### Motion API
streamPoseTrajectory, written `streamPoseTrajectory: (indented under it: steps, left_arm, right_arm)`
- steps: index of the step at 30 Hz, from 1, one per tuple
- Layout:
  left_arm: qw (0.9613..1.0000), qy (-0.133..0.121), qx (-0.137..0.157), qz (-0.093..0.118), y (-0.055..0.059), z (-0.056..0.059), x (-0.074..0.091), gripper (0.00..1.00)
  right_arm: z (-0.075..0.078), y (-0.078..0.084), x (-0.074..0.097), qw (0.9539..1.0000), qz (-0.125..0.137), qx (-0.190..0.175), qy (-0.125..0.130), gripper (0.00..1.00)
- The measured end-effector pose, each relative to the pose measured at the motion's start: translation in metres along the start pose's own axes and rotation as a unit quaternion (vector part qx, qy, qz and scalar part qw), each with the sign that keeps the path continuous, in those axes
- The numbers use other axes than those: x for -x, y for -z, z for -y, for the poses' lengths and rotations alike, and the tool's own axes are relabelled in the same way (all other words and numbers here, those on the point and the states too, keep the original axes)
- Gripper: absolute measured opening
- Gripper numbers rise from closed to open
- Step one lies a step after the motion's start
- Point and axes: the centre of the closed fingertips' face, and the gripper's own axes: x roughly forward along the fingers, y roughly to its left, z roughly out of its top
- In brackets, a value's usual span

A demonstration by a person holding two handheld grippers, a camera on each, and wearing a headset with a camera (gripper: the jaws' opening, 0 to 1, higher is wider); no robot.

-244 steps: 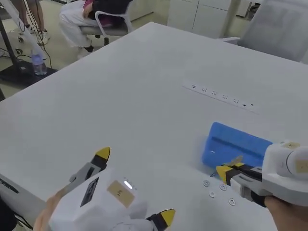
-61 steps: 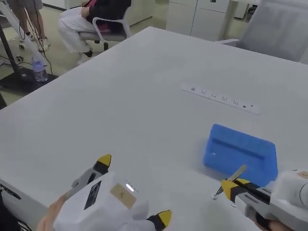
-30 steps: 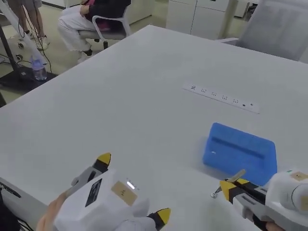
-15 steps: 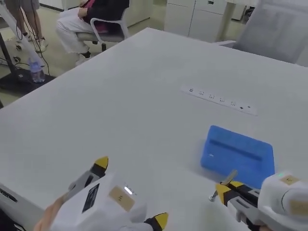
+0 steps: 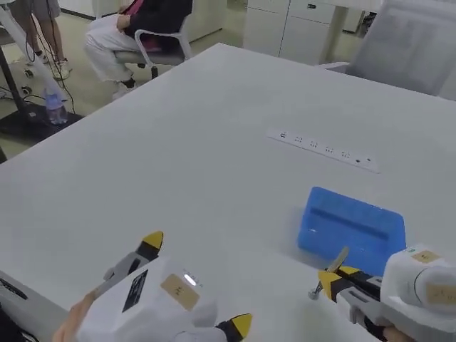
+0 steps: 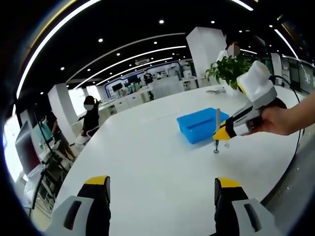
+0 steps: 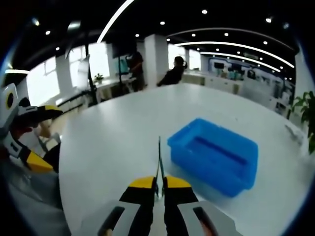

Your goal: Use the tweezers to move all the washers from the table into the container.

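White office table (image 5: pixel 178 142). Right gripper (image 7: pixel 158 183): we hold it clamped on tweezers (image 7: pixel 159 155), long axis straight out past the jaws. Washer at tips: cannot tell. Blue container (image 7: pixel 216 157): just ahead-right of tips. Left gripper (image 6: pixel 160 184): jaws apart, empty, farther off.

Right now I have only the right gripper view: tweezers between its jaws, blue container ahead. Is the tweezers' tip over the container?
Observer: No. In the left gripper view the tweezers, held by the right gripper, point down at the table, tip outside the blue container.
Operator: Any washer in the tip?
Observer: The head view shows a small dark bit there, too small to identify.
Operator: The left gripper?
Observer: Its own view shows the jaws wide apart, nothing between them.
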Motion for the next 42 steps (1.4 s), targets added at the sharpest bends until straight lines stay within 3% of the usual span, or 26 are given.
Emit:
streamPoseTrajectory:
  steps: [10, 26, 33, 42]
  left_arm:
    - [1.0, 0.002, -0.001, 0.0, 0.0, 0.001, -0.001, 0.89]
    - [1.0, 0.001, -0.005, -0.005, 0.002, 0.001, -0.002, 0.88]
    - [0.9999, 0.001, -0.006, -0.008, 0.003, 0.001, -0.002, 0.88]
    - [0.9999, 0.002, -0.007, -0.012, 0.004, 0.001, -0.002, 0.87]
  right_arm:
    - [0.001, -0.031, 0.016, 0.999, 0.036, -0.026, -0.009, 0.02]
    - [0.046, -0.075, 0.011, 0.9964, 0.079, -0.01, 0.027, 0.02]
    - [0.068, -0.076, -0.004, 0.9959, 0.077, -0.011, 0.045, 0.02]
    - [0.076, -0.062, -0.023, 0.9961, 0.057, -0.009, 0.066, 0.03]
